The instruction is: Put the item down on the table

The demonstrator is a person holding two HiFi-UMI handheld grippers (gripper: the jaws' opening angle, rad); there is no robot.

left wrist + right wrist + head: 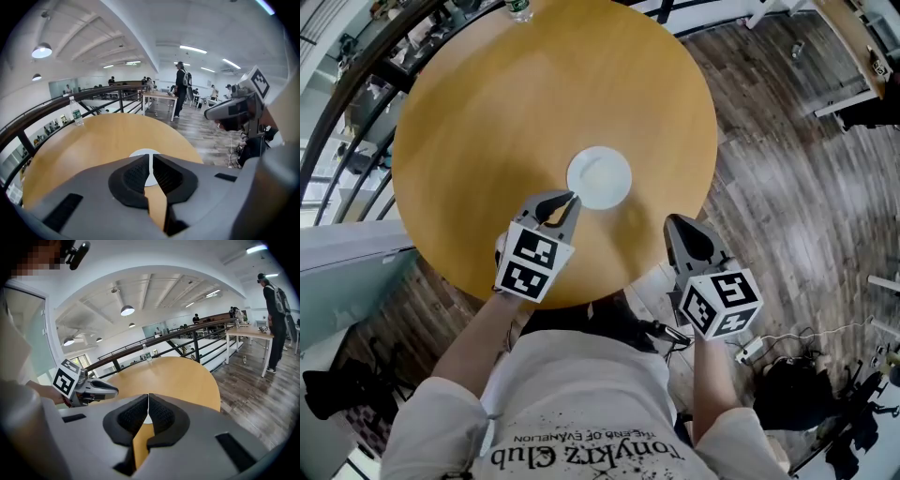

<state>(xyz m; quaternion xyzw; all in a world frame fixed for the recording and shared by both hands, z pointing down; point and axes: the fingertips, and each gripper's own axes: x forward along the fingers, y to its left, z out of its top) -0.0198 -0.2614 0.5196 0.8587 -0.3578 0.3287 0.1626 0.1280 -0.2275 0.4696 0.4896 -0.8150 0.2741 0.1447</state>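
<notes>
Right gripper (678, 228), jaws together and empty, hangs by the near rim of the round wooden table (487, 122), clear of the work; left gripper (570, 200), likewise closed on nothing, points at the flat white round plate (600, 176) just beyond, apparently set down mid-table.

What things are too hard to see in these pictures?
Bottle: cut off by the head view's top edge; its label is too small in the left gripper view.
White plate: mostly hidden there behind the jaws of the left gripper.
People far off: too small, left gripper view.
</notes>
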